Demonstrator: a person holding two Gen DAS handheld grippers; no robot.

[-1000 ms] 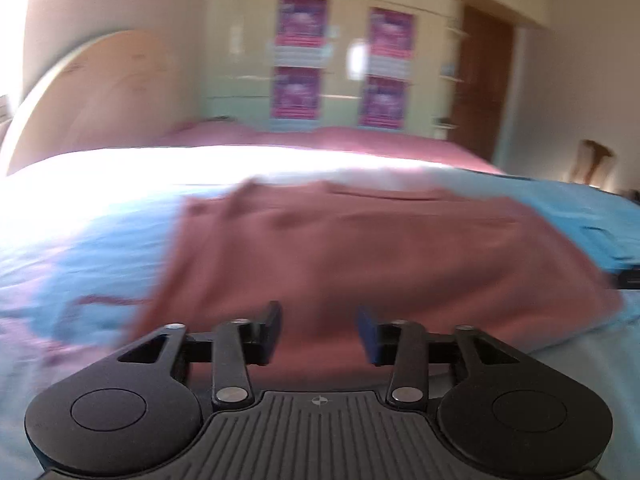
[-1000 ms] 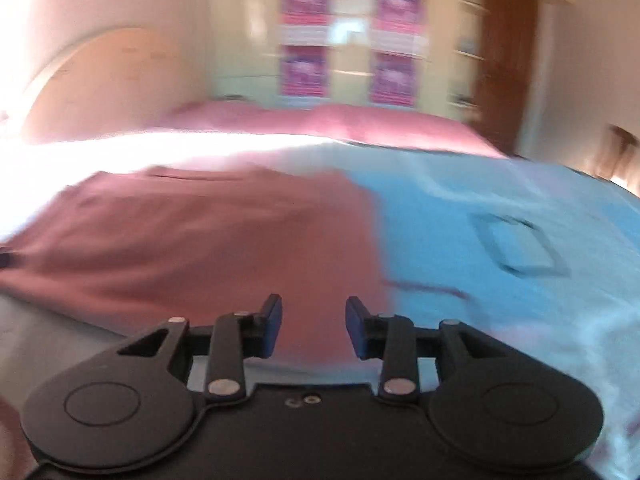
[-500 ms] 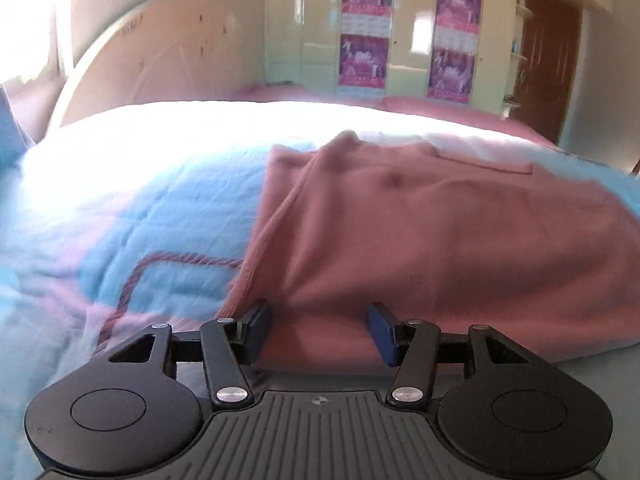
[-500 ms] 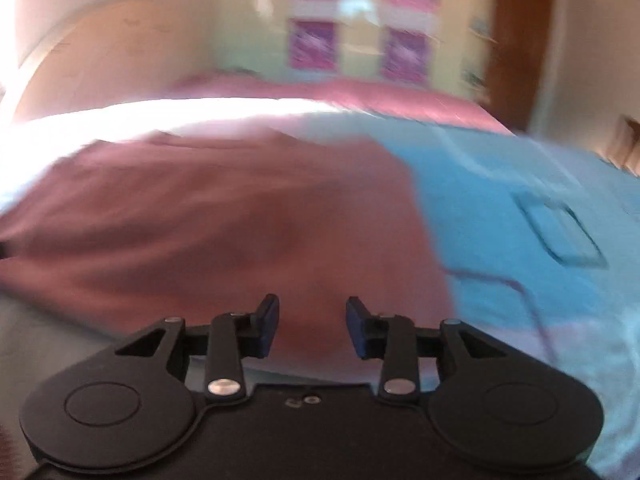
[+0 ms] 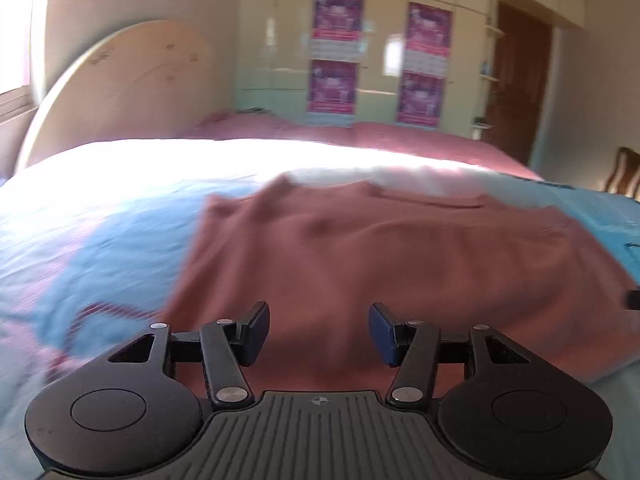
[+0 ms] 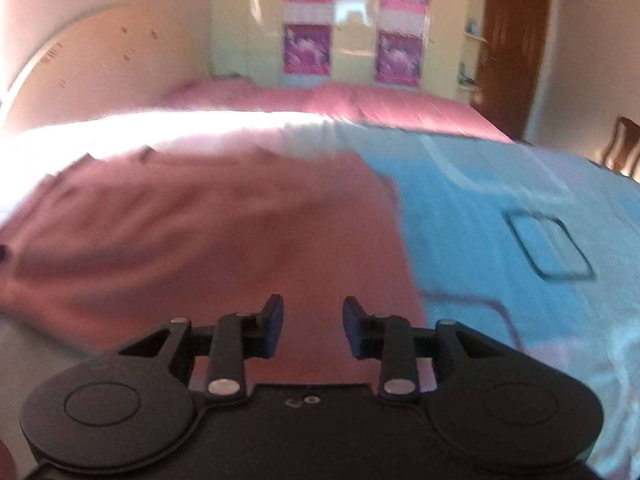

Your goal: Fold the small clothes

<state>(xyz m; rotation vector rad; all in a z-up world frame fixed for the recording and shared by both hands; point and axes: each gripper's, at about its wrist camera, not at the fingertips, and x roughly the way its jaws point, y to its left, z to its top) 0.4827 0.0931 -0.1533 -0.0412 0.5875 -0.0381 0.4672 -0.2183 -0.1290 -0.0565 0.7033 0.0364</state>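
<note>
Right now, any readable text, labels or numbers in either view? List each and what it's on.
None readable.
Posters on the wardrobe: print too blurred.
Left gripper body: small round emblem, no letters.
Right gripper body: tiny marks, unreadable.
Garment, bedsheet: no text visible.

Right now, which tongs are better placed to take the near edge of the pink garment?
Probably the left tongs: opened wider, with the pink garment spread across the gap. The right tongs sit near its right edge, beside the blue bedsheet.
</note>
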